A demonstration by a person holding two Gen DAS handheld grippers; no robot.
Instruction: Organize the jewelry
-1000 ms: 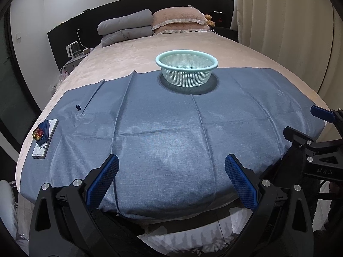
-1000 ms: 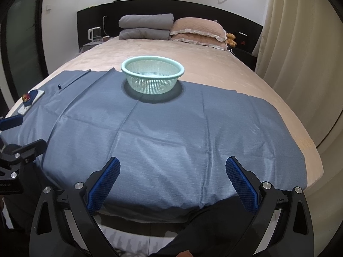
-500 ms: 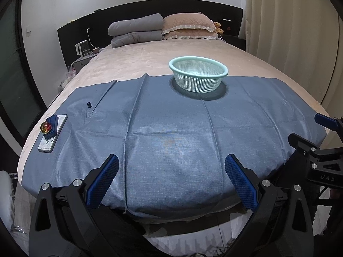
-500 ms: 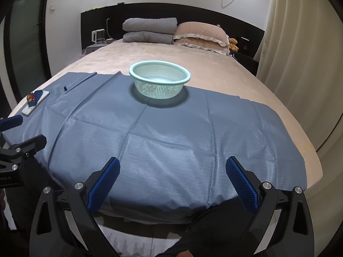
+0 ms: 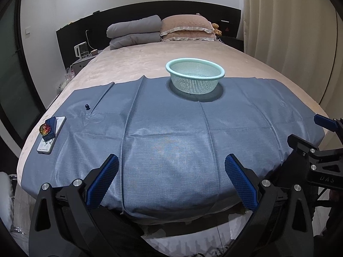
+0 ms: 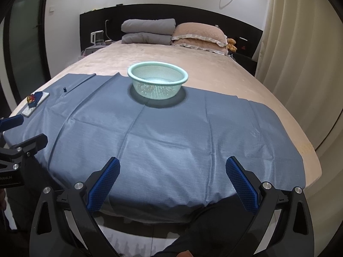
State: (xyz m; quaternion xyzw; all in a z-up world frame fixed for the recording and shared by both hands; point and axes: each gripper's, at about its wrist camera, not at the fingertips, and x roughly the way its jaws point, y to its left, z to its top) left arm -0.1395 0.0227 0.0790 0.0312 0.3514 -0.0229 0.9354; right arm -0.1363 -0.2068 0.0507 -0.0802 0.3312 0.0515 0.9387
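Left gripper [image 5: 171, 171] and right gripper [image 6: 172, 172] both spread wide, holding nothing, above blue cloth [image 5: 171, 132]. Mint basket [image 5: 195, 78] at 12 o'clock; jewelled ornament [image 5: 44, 129] at 9 o'clock on a card [image 5: 46, 144].

Mint-green perforated basket [image 5: 195, 78], slate-blue cloth [image 5: 171, 132], beige bedspread [image 5: 139, 64], grey and pink pillows [image 5: 184, 27]

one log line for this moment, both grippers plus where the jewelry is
left gripper: open, empty | right gripper: open, empty | mesh basket: on blue cloth | jewelry piece: on card, far left
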